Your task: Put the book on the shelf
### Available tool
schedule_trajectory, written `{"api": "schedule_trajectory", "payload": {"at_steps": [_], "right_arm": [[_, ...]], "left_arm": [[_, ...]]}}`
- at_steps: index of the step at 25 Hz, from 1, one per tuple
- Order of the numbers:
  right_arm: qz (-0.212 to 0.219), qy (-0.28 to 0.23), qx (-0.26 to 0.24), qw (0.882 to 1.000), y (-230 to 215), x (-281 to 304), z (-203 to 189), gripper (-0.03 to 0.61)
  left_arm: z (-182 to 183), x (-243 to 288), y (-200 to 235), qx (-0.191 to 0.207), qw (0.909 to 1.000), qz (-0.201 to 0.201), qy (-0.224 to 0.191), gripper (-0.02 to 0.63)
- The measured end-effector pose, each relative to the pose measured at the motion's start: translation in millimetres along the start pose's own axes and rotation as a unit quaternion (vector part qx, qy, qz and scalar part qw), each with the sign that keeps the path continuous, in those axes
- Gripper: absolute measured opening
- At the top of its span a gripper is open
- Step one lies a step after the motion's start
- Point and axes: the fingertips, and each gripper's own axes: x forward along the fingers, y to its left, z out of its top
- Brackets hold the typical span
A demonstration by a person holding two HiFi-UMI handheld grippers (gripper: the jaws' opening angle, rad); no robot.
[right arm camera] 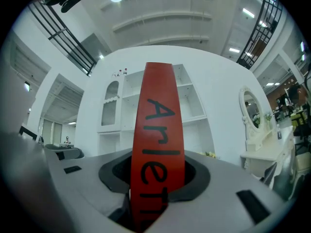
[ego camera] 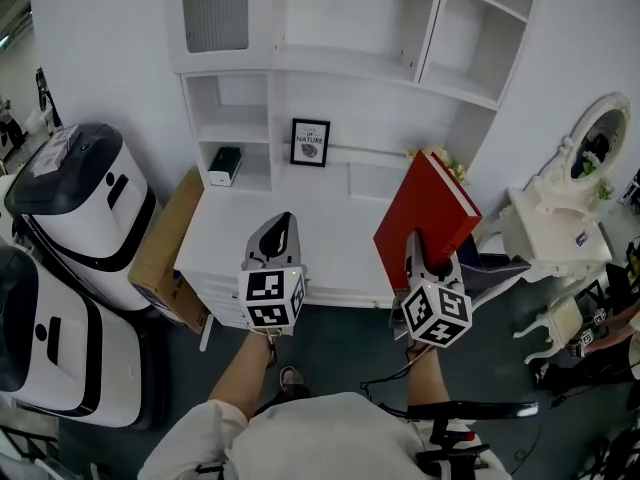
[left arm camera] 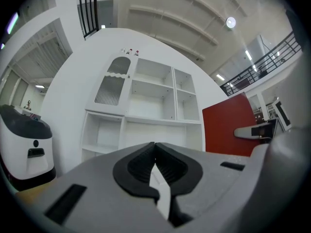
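Right gripper point(ego camera: 417, 251): your jaws stand wide, clamped on the lower end of the red book point(ego camera: 428, 208).
Left gripper point(ego camera: 283, 226): your jaws meet, with nothing between them.
Pose: your forearms reach forward over the white desk's point(ego camera: 235, 243) front edge. The book tilts above the desk's right side, in front of the shelf unit point(ego camera: 350, 43).
Views: only your right gripper view shows the black spine lettering; only the head view shows the framed picture point(ego camera: 310, 142).

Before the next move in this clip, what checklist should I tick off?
1. Red book clamped by its spine in right tool: ok.
2. Left tool shut, empty, apart from the book: ok.
3. Upper shelf compartments free: ok.
4. Book placed on shelf: not ok, not yet there and held tilted.
5. Grip firm enough for the lift: cannot tell.
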Motion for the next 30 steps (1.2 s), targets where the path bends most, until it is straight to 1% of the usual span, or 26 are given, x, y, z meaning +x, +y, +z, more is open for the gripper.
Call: {"api": "schedule_trajectory", "payload": {"at_steps": [7, 15, 25, 30], "right_arm": [[-0.007, 0.006, 0.001, 1.000, 8, 62, -9, 0.173], [-0.012, 0.005, -0.008, 1.000, 22, 120, -12, 0.173], [-0.033, 0.007, -0.021, 0.999, 29, 167, -23, 0.173], [-0.043, 0.015, -0.024, 0.999, 25, 176, -30, 0.173]], "left_arm": [[-1, 55, 30, 0.010, 0.9999, -0.009, 0.006, 0.008], [-3, 104, 68, 0.008, 0.9999, -0.014, 0.005, 0.009], [-15, 147, 97, 0.006, 0.9996, -0.025, 0.012, 0.008], [-29, 161, 99, -0.006, 0.9992, -0.030, 0.024, 0.008]]}}
